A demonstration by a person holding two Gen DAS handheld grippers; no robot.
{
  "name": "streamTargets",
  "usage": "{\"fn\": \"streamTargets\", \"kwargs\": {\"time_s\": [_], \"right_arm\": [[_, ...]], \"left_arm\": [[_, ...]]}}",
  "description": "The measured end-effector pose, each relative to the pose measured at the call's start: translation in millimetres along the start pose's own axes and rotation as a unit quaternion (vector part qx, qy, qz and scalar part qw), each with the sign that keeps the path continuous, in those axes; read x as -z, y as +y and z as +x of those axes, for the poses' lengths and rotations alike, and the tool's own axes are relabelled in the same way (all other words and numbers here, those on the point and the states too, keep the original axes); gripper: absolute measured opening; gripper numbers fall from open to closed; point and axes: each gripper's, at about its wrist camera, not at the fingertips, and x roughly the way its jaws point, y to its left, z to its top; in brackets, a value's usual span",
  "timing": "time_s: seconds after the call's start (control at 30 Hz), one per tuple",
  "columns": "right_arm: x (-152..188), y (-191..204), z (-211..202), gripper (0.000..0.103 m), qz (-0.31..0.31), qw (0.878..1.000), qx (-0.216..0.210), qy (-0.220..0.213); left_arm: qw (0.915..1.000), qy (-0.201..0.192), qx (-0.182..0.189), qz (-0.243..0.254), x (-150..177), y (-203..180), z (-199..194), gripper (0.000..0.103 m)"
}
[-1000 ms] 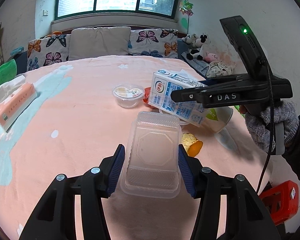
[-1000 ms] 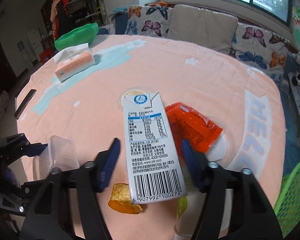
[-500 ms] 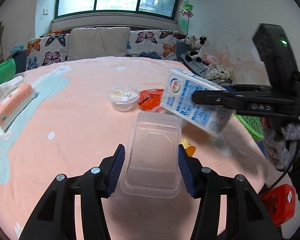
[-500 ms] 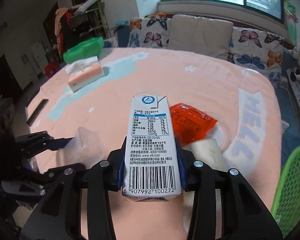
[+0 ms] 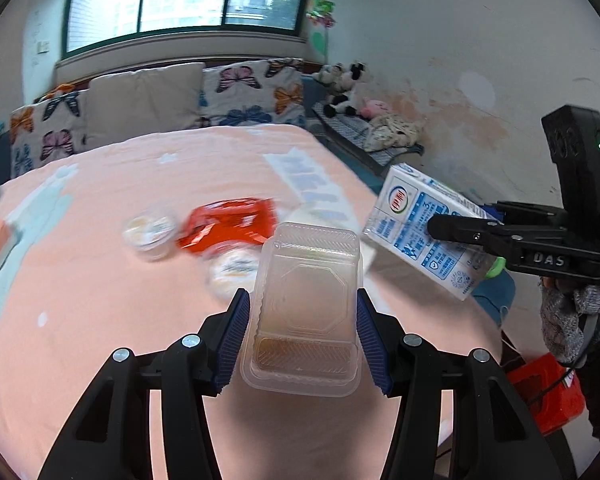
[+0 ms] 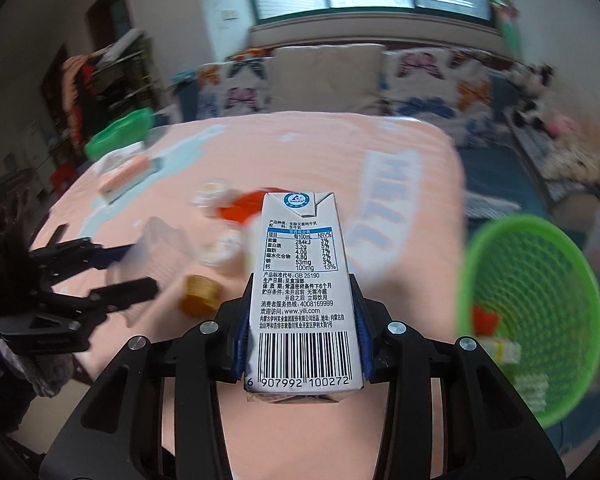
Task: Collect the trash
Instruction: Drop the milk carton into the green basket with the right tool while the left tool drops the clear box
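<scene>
In the left wrist view the left gripper fills the lower centre of the frame; its blue ribbed pads press on both long sides of a clear plastic clamshell box, which is pinched between them and juts up past the fingertips toward mid-frame, off the pink tablecloth; behind it, blurred, lie a red wrapper and two small round cups left of centre.

At the right edge of that frame the right gripper reaches in from the side, held by a hand in a grey knit glove; it carries a white-and-blue milk carton, tilted.

In the right wrist view the same milk carton stands upright in the lower centre, barcode end nearest the lens; the right gripper has just been closing its jaws, and its blue pads now clamp the carton's two narrow sides near its lower half; the carton's top projects well beyond the fingertips.

A green mesh basket sits at the right of the frame, beside the table edge, with scraps inside; the left gripper shows at the left edge.
</scene>
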Motion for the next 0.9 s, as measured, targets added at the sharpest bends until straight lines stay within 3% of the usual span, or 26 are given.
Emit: {"fn": "streamTargets", "kwargs": {"time_s": [0.4,0.73,0.9], "right_arm": [[40,-142,-17,0.042,0.121,0.986,0.115,0.015],[57,-207,-3,0.044,0.182,0.972,0.145,0.026],[61,-220,-5,0.057,0.198,0.970,0.141,0.016]], "left_arm": [[0.9978,0.020,0.048,0.040,-48,-72,54,0.051],[0.9959,0.037,0.063,0.053,-77,-108,95,0.052],[0.9950,0.045,0.068,0.058,-90,-122,111,0.052]]}}
